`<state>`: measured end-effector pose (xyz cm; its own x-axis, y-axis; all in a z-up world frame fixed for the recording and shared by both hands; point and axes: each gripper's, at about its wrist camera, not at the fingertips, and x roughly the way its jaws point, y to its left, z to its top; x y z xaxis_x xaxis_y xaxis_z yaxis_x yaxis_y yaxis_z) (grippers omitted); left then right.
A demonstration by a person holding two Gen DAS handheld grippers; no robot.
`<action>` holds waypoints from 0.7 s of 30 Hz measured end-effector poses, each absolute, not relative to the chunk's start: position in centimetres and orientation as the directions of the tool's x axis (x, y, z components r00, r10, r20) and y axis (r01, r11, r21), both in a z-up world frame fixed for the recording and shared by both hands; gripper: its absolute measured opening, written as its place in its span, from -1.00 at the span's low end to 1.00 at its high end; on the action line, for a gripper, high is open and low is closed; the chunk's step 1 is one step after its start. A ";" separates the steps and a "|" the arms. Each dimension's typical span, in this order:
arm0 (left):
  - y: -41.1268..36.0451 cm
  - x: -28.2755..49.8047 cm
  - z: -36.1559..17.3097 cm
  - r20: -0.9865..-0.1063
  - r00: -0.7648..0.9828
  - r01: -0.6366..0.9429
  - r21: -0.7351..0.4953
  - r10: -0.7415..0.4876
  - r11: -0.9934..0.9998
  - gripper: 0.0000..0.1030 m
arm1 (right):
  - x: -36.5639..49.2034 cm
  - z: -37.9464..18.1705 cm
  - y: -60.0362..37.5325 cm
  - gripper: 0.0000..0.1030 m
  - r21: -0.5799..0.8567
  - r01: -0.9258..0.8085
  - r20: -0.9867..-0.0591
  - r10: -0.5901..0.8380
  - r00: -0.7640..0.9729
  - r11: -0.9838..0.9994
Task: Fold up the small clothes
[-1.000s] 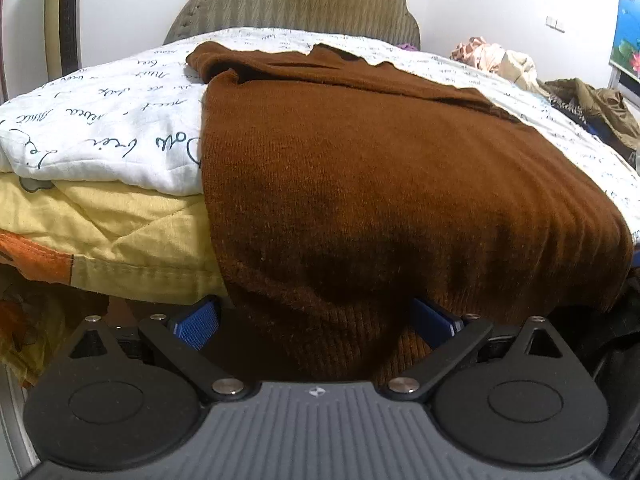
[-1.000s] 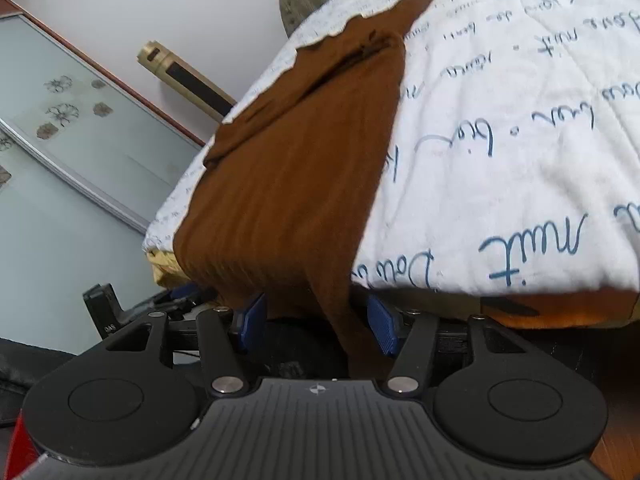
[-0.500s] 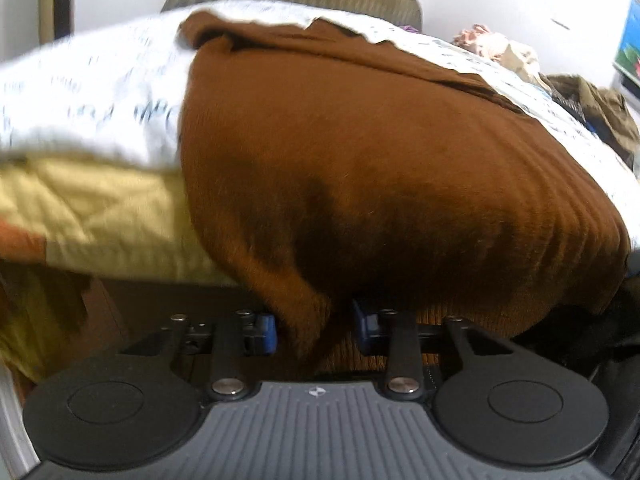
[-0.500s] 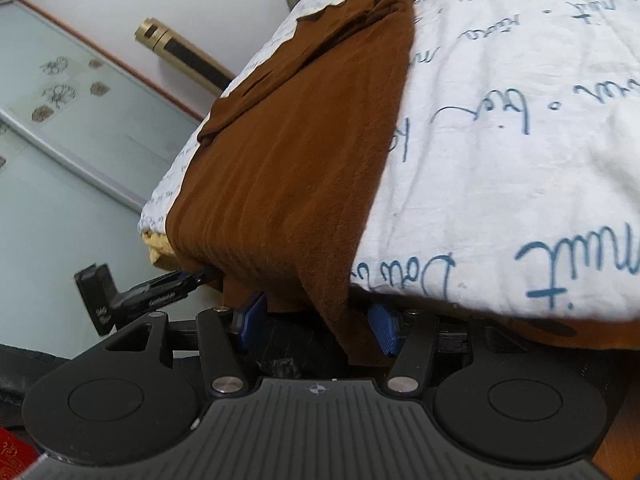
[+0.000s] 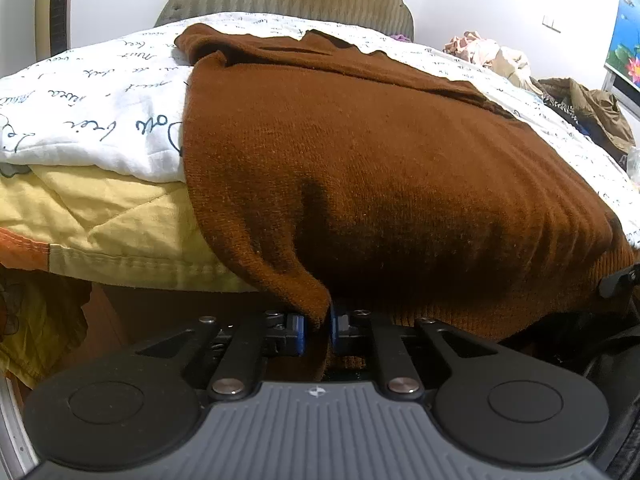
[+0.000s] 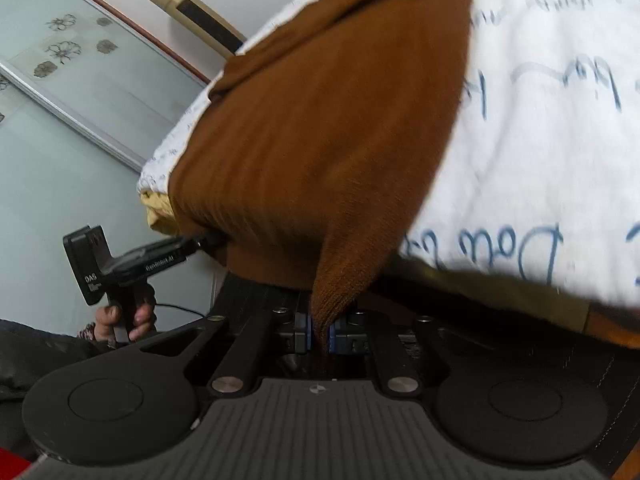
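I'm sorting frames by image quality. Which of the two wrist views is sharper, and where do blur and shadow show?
Left wrist view: sharp, knit of the brown sweater crisp, dark shadow on its lower drape, fisheye bends the bed edge. Right wrist view: motion-smeared, the white quilt lettering streaked.

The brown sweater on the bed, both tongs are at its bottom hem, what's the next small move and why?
Probably lift the hem and carry it toward the collar. The left tongs are closing with a pinch of the brown sweater between the pads; the right tongs are shut on the other hem corner. The hem hangs over the edge of the white quilt, so it needs lifting before it can fold.
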<state>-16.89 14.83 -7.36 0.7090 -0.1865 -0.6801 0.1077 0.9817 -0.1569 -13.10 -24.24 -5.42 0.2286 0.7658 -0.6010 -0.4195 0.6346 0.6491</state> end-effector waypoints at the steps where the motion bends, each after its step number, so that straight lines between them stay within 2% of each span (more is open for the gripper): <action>1: 14.9 -17.0 -7.3 -0.678 0.711 0.111 -0.156 -0.188 0.982 -0.79 | -13.2 -5.0 -24.2 -0.75 0.649 -0.428 -0.593 0.771 0.233 0.629; 12: 15.8 -18.4 -4.1 -0.641 0.733 0.142 -0.183 -0.228 0.973 -0.80 | -13.6 -0.9 -24.6 -0.76 0.648 -0.506 -0.498 0.819 0.284 0.569; 21: 16.8 -16.8 0.1 -0.557 0.766 0.185 -0.288 -0.322 0.939 -0.80 | -11.6 3.3 -25.6 -0.76 0.656 -0.537 -0.397 0.848 0.352 0.530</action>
